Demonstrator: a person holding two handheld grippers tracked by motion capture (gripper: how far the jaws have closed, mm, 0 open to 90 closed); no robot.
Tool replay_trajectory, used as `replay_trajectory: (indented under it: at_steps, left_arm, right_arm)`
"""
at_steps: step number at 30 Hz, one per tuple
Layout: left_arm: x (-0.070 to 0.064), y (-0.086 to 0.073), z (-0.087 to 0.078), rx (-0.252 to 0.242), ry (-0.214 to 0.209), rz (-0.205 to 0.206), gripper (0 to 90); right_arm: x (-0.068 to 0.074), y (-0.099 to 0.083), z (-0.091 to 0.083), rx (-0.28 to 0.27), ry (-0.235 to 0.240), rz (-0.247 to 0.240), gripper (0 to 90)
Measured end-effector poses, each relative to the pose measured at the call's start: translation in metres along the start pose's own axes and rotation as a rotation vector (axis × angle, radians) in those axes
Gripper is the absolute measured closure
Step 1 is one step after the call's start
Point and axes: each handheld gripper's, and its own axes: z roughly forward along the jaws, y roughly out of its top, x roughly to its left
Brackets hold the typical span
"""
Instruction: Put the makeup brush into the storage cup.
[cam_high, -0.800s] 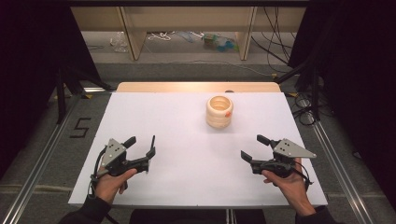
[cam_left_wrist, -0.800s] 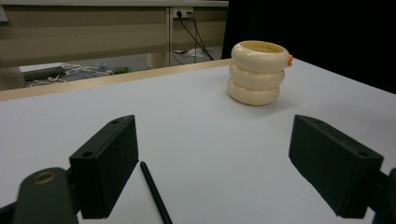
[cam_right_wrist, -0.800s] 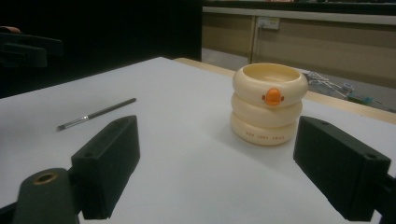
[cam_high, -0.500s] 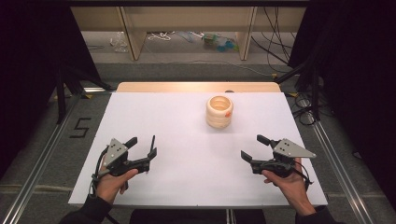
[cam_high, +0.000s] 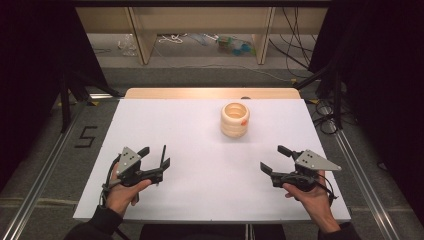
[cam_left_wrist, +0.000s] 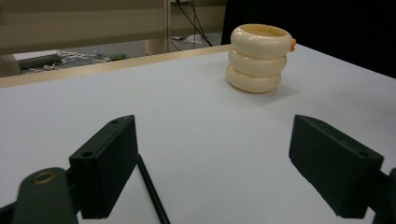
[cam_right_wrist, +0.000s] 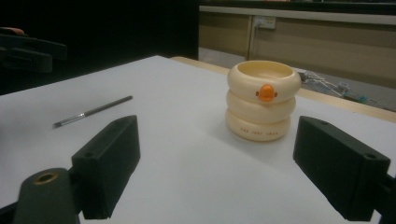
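A cream holder shaped like three stacked rings (cam_high: 235, 120), with a small orange knob on its side, stands upright at the back middle of the white table (cam_high: 200, 130). A thin dark brush (cam_high: 163, 154) lies on the table by my left gripper (cam_high: 156, 157), which is open and holds nothing. In the left gripper view the brush (cam_left_wrist: 150, 189) lies between the jaws, close to the left-hand one, with the holder (cam_left_wrist: 256, 58) well ahead. My right gripper (cam_high: 274, 158) rests open and empty at the front right. The right gripper view faces the holder (cam_right_wrist: 264, 100), with the brush (cam_right_wrist: 92, 112) far to the left.
A wooden strip (cam_high: 210, 93) runs along the table's far edge. Wooden shelf legs and loose cables (cam_high: 300, 55) lie on the floor beyond. A "5" mark (cam_high: 86, 136) is on the floor at the left, and metal rails flank the table.
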Motion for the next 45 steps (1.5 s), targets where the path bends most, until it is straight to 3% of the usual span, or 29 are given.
replay_trajectory:
  at_steps: [4, 5, 7, 8, 10, 11, 12, 15, 19, 20, 21, 26, 27, 28, 29, 30, 31, 38, 42, 43, 45]
  left_arm:
    - [-0.002, 0.0, 0.001, 0.017, -0.005, 0.008, 15.7]
    - [-0.002, 0.0, 0.002, 0.036, 0.005, 0.004, 15.8]
    - [0.001, 0.001, 0.004, 0.054, 0.015, -0.007, 15.9]
    - [0.002, 0.001, 0.005, 0.067, 0.031, -0.009, 15.9]
    - [0.003, 0.001, 0.005, 0.078, 0.038, -0.009, 16.0]
    - [0.005, 0.001, 0.008, 0.115, 0.067, 0.001, 15.9]
    - [0.005, 0.001, 0.008, 0.115, 0.067, 0.001, 15.9]
    - [0.009, 0.001, 0.012, 0.171, 0.085, -0.013, 16.0]
    - [0.01, 0.003, 0.015, 0.217, 0.102, 0.0, 16.4]
    - [0.012, 0.006, 0.017, 0.261, 0.11, 0.011, 16.5]
    - [0.012, 0.006, 0.017, 0.261, 0.11, 0.011, 16.3]
    - [0.014, 0.012, 0.021, 0.321, 0.104, 0.034, 19.8]
    - [0.016, 0.014, 0.021, 0.366, 0.101, 0.07, 19.6]
    - [0.016, 0.014, 0.021, 0.366, 0.101, 0.07, 19.8]
    - [0.016, 0.016, 0.023, 0.409, 0.097, 0.088, 20.5]
    - [0.016, 0.016, 0.023, 0.409, 0.097, 0.088, 20.7]
    - [0.017, 0.016, 0.027, 0.439, 0.094, 0.098, 20.9]
    - [0.016, 0.017, 0.04, 0.486, 0.086, 0.085, 21.0]
    - [0.015, 0.018, 0.052, 0.55, 0.072, 0.097, 21.4]
    - [0.017, 0.019, 0.055, 0.584, 0.07, 0.122, 23.1]
    - [0.018, 0.019, 0.058, 0.601, 0.071, 0.121, 24.3]
  right_arm:
    - [0.003, 0.001, -0.001, 0.0, -0.015, -0.029, 16.0]
    - [0.004, 0.001, 0.0, -0.021, -0.01, -0.019, 16.0]
    - [0.003, 0.001, -0.001, -0.011, -0.021, -0.037, 16.0]
    - [0.003, 0.001, -0.001, 0.007, -0.011, -0.023, 16.0]
    - [0.002, 0.0, 0.002, -0.033, -0.01, -0.024, 16.0]
    - [0.003, 0.0, 0.0, -0.007, -0.003, -0.002, 16.0]
    - [0.002, 0.001, -0.001, 0.007, -0.009, -0.007, 16.0]
    - [0.002, 0.001, -0.001, 0.009, -0.004, -0.007, 16.0]
    - [0.003, 0.001, 0.0, 0.014, -0.007, -0.01, 16.0]
    - [0.004, 0.001, 0.002, -0.009, -0.014, -0.01, 16.1]
    - [0.003, 0.001, 0.003, -0.018, -0.008, -0.028, 16.0]
    - [0.003, 0.001, 0.004, -0.002, 0.0, -0.025, 16.1]
    - [0.003, 0.001, 0.005, -0.012, 0.009, -0.019, 16.2]
    - [0.003, 0.002, 0.004, 0.005, 0.014, -0.014, 16.2]
    - [0.004, 0.001, 0.006, -0.014, 0.012, -0.021, 16.3]
    - [0.004, 0.001, 0.006, -0.014, 0.012, -0.021, 16.3]
    - [0.003, 0.001, 0.006, -0.015, 0.009, -0.039, 16.3]
    - [0.004, 0.002, 0.008, 0.0, 0.021, -0.047, 16.4]
    - [0.004, 0.002, 0.008, 0.015, 0.022, -0.05, 16.4]
    - [0.005, 0.001, 0.008, 0.01, 0.029, -0.048, 16.4]
    - [0.004, 0.002, 0.009, -0.01, 0.029, -0.051, 16.4]
